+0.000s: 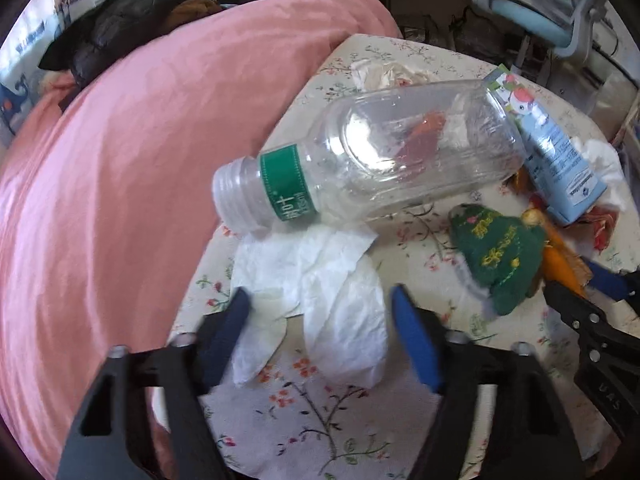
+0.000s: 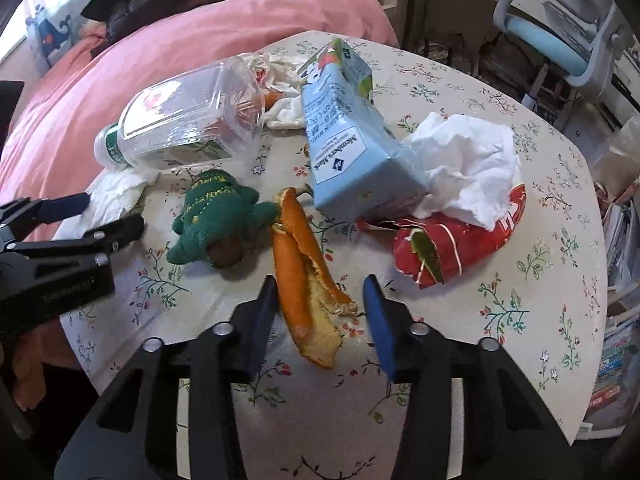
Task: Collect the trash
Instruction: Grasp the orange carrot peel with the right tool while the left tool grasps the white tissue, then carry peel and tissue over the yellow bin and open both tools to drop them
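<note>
A round table with a floral cloth holds trash. My left gripper is open, its fingers on either side of a flat white tissue. Just beyond lies an empty clear plastic bottle with a green label. My right gripper is open around the near end of an orange peel. Beyond it are a blue carton, a crumpled white tissue and a red wrapper. The left gripper also shows at the left of the right wrist view.
A green knitted toy lies between bottle and peel. More crumpled paper sits at the table's far side. A pink-covered bed borders the table on the left. A blue chair and stacked books stand to the right.
</note>
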Tool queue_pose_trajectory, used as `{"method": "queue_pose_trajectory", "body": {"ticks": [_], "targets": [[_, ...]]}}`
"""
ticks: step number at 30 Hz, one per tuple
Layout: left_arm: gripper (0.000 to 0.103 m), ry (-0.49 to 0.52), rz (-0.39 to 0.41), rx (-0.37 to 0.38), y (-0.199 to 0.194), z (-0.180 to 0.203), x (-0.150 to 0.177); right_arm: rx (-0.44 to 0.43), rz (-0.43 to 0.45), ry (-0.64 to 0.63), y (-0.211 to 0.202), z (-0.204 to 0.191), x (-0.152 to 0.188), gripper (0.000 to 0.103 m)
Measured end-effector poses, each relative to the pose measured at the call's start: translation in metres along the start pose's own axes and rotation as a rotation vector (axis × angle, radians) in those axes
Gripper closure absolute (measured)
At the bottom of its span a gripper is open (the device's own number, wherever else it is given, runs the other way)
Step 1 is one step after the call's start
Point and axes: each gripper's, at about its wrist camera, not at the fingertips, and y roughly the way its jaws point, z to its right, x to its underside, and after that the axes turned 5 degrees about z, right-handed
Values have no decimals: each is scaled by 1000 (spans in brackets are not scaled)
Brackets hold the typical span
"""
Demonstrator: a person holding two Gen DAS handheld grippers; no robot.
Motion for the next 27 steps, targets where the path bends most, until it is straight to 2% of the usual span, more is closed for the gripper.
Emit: {"method": "queue_pose_trajectory", "body": {"ticks": [2,3,4,6,10,16,20,27], "targets": [[68,-2,4,2,-2,-1,1,-23,-2,14,-2,4,1,81],[80,-7,6,5,-4,-2,2,-27,-1,11,-5,4,1,85],[87,-13,4,14,-5,-4,3,-28,-1,7,-7,5,2,86],[94,-45,0,64,-10,-9,6,-34,1,1,-13,5,5,88],[96,-73,25,154,-29,-12,17,-49,14,8,-29,7,14,88],[96,-29,127,238,-71,-5,36,-99,59,50,-70,13,30,88],[96,-21,144,265,-81,-3,46,-146,88,49,-96,4,39,89],[96,-22,162,293,-98,-9,65,-228,107,22,-127,-36,73,89]]}}
